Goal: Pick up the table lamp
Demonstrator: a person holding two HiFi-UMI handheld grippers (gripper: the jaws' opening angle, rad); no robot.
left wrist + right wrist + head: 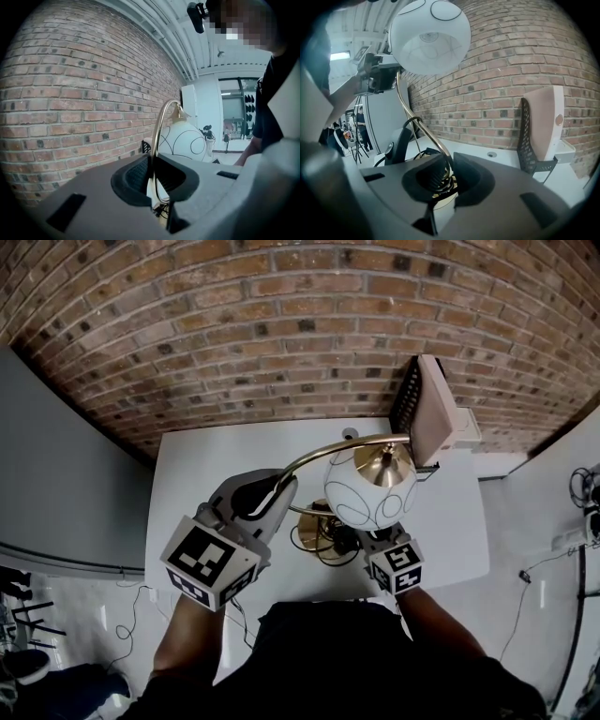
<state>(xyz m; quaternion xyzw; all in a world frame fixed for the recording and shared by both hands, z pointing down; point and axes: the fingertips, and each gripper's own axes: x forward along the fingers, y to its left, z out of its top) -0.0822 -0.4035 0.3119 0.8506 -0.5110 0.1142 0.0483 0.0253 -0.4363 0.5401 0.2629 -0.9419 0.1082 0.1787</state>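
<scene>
The table lamp has a white globe shade (370, 487) with thin black lines, a curved brass stem (323, 454) and a brass base (309, 532). My left gripper (279, 486) is shut on the stem's upper curve, seen close in the left gripper view with the brass stem (157, 136) rising out of the shut left gripper (152, 176) towards the shade (183, 140). My right gripper (361, 538) is shut on the stem low down near the base. In the right gripper view the right gripper (447, 176) pinches the stem (417, 124), and the shade (430, 35) hangs overhead.
The white table (206, 474) stands against a brick wall (281, 324). A pale panel on a black mesh stand (427, 409) stands at the table's back right, also in the right gripper view (543, 126). Black cable (337, 545) lies by the base. A dark object (396, 143) stands beyond.
</scene>
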